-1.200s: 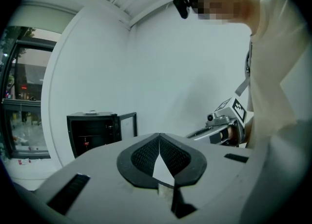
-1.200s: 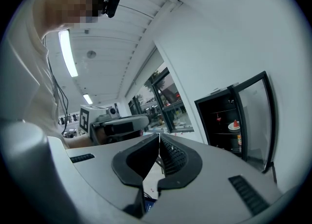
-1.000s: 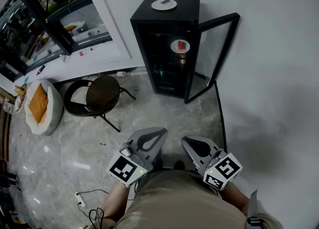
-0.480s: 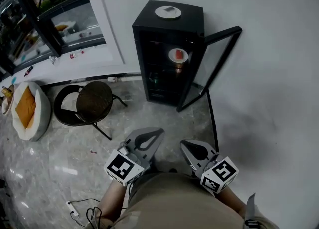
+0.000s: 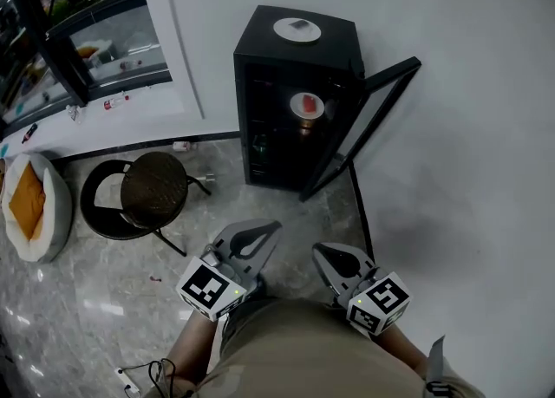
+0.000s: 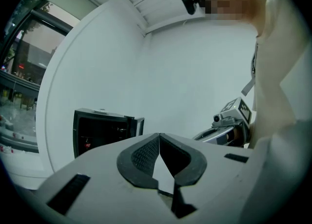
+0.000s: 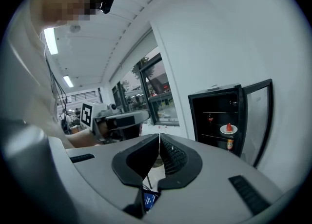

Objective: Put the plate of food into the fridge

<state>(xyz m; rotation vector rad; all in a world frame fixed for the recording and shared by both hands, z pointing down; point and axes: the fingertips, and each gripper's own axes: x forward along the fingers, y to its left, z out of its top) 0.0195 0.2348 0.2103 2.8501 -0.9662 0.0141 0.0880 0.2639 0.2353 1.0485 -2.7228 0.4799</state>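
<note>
The fridge (image 5: 260,110) stands far off against the white wall (image 5: 468,84), its glass door (image 5: 364,119) swung open to the right. The plate of food (image 5: 306,104) sits on a shelf in the upper part of the fridge (something red lies on it), with a bottle (image 7: 230,144) just below it. A second plate (image 5: 297,29) rests on the fridge's top.

Both grippers are near, close in front of the person (image 5: 303,353) and well apart from the fridge. The left gripper (image 5: 267,230) has its jaws pressed together with nothing between them. The right gripper (image 5: 323,253) is the same, its tips meeting and empty. They sit side by side without touching, both pointing toward the fridge.

Left of the fridge, a round stool (image 5: 154,184) stands on the marbled floor (image 5: 286,205). Further left a cushion (image 5: 26,201) lies by the edge of the head view.
</note>
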